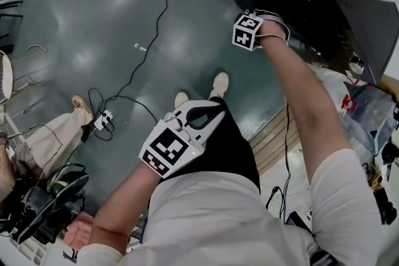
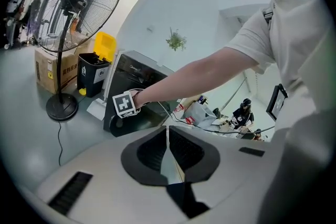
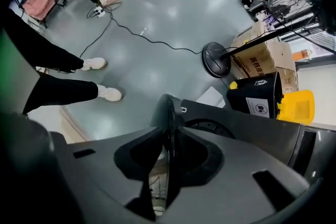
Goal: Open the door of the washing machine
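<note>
The right gripper (image 3: pixel 169 132): fingers closed onto the thin dark rim of the door (image 3: pixel 169 106), one pad on each face. The edge is pinched so that the panel can be swung about its hinge. The door is seen edge-on between the fingers and stands off from the washing machine (image 3: pixel 247 131), whose round opening (image 3: pixel 207 126) shows just right of the fingers (partly open, as judged). The tool is pointed steeply down, presumably because the rim is reached from above.

The left gripper (image 2: pixel 168 132): fingers pressed together, nothing between them. It is held over the floor (image 1: pixel 93 22), well apart from the door, as no second grip seems needed.
</note>
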The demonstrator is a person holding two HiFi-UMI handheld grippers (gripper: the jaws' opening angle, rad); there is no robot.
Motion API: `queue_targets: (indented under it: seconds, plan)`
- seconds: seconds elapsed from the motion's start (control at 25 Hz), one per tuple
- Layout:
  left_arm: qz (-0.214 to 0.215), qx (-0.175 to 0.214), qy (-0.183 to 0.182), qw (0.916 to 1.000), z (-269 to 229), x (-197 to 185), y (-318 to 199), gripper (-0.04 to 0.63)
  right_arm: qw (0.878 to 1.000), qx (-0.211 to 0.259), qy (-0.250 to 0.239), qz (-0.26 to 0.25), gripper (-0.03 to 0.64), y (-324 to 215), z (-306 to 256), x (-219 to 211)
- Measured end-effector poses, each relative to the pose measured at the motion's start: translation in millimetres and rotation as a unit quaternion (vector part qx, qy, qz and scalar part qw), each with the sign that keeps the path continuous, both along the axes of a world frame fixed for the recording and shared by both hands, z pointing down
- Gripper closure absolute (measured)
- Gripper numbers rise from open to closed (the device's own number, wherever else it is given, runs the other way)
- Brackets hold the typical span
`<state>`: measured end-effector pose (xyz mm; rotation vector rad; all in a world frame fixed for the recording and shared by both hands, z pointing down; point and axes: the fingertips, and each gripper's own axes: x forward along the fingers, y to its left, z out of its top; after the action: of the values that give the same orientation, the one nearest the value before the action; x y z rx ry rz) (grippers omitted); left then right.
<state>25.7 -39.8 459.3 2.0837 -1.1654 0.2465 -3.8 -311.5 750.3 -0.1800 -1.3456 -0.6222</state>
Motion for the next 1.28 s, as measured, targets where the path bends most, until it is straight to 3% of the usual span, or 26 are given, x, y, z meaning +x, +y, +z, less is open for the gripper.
queue_targets:
  seconds: [1.28]
  plan:
    - [0.092, 0.022, -0.006, 0.9955, -15.8, 13.1, 89.5, 0.572, 0.995, -0.006, 0.060, -0.080, 0.523, 152.3, 2.4, 79.0]
